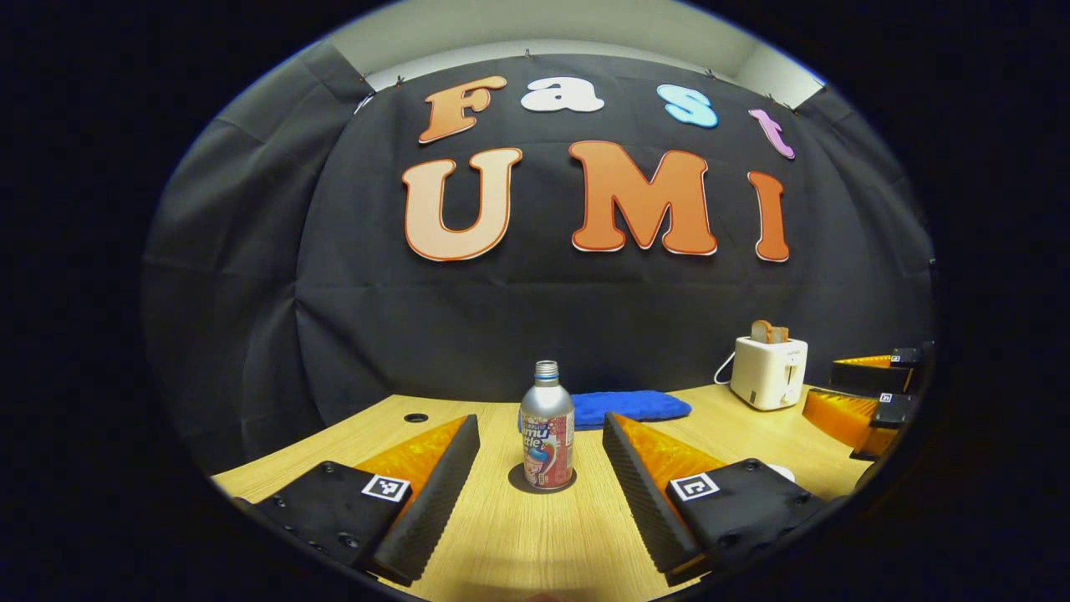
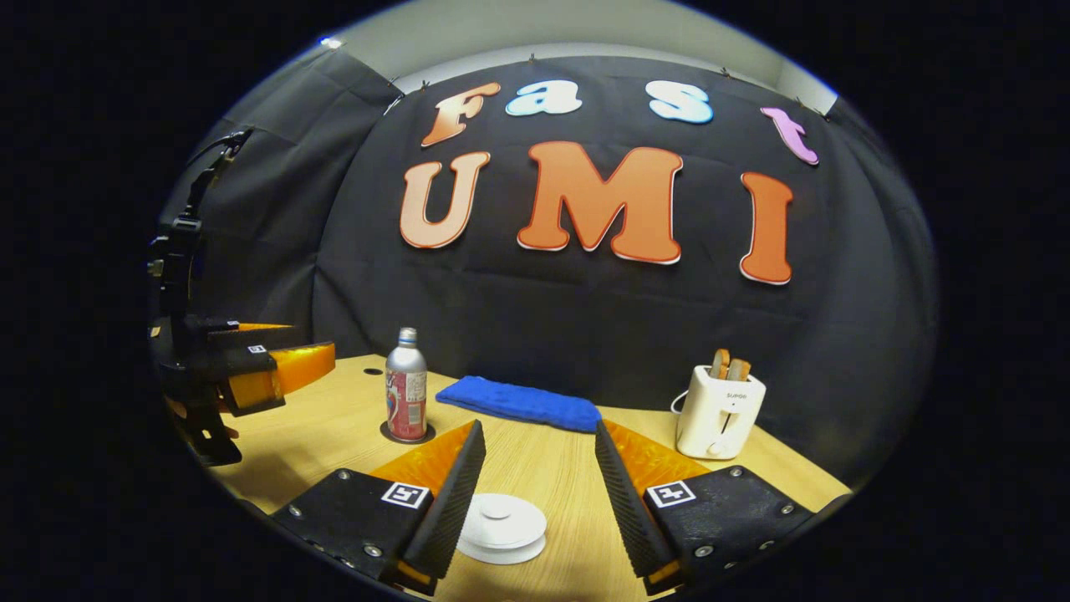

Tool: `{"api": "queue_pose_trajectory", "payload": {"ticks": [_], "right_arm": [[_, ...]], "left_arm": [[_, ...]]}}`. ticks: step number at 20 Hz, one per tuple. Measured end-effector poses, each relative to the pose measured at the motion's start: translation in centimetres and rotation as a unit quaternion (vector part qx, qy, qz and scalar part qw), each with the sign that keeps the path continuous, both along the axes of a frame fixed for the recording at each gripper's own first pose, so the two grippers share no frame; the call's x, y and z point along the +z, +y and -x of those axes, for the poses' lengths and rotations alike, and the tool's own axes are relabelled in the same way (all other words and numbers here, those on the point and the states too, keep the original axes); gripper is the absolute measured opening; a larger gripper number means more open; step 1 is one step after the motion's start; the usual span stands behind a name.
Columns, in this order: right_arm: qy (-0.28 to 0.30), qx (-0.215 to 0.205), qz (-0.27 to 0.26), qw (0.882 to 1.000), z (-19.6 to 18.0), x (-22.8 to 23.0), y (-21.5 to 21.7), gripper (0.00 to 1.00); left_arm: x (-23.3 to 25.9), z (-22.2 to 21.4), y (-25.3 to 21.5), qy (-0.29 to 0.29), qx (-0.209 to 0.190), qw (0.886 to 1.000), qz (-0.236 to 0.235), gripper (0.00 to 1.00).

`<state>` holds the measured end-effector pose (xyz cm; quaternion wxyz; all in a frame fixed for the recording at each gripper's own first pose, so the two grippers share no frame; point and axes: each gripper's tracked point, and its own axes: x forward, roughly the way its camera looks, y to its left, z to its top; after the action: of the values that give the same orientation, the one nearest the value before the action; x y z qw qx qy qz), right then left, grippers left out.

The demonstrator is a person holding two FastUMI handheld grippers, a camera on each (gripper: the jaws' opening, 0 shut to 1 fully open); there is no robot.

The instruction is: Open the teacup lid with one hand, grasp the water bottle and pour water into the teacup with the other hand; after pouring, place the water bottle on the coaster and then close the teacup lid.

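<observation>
left hand-held gripper [image 1: 542, 468]: jaws spread wide, nothing in them, hanging just above the table [image 1: 535, 543] and looking straight down its fingers at the bottle.
bottle [image 1: 547, 428]: dead ahead of the left one, centred in the gap between the fingers but a bit farther out, not touching either. Upright, so its long axis is vertical, and the cap looks to be off. It's sitting on the dark coaster [image 1: 518, 483] already.
right hand-held gripper [image 2: 535, 493]: also wide open and empty, low over the table.
teacup lid [image 2: 501, 525]: white, right below and between the right one's fingers, near the left finger. Lid looks on; I can't really see the cup under it.
who's nearer what: from the right gripper view the bottle is off to the left and well apart, next to the left hand-held gripper. So my guess is right goes for the lid, left goes for the bottle.
next move, I reckon: right drops straight down onto the lid knob, left just pushes forward and closes around the bottle's body.
other stuff: blue cloth [image 2: 518, 404] and toaster [image 2: 719, 411] farther back, out of the way.
</observation>
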<state>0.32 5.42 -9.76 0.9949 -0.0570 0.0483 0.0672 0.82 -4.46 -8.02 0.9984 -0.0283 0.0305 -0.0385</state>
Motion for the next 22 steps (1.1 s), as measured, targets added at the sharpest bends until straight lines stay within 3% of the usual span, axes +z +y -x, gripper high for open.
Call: {"api": "queue_pose_trajectory", "payload": {"ticks": [1,4,7,10,13,22], "right_arm": [[-0.009,-0.003,0.002,1.0,0.3,0.6,-0.3,0.8],[-0.027,-0.009,0.0,1.0,0.7,2.1,-0.7,0.81],[-0.04,-0.018,-0.007,0.999,0.9,3.2,-1.1,0.81],[-0.05,-0.025,-0.014,0.998,1.1,4.1,-1.5,0.81],[-0.055,-0.027,-0.023,0.998,1.2,4.6,-1.6,0.81],[-0.063,-0.025,-0.012,0.998,1.4,4.3,-1.6,0.81]], "left_arm": [[0.7,0.4,0.7,-0.004,0.002,1.0,0.002,1.0],[1.4,1.1,1.4,-0.016,0.015,1.0,-0.002,0.94],[2.7,1.7,2.1,-0.032,0.029,0.999,-0.01,0.94],[3.9,2.3,2.7,-0.052,0.042,0.998,-0.011,1.0],[4.6,3.0,2.5,-0.064,0.04,0.997,-0.012,1.0],[2.5,2.9,2.3,-0.047,0.04,0.998,0.004,0.97]]}}
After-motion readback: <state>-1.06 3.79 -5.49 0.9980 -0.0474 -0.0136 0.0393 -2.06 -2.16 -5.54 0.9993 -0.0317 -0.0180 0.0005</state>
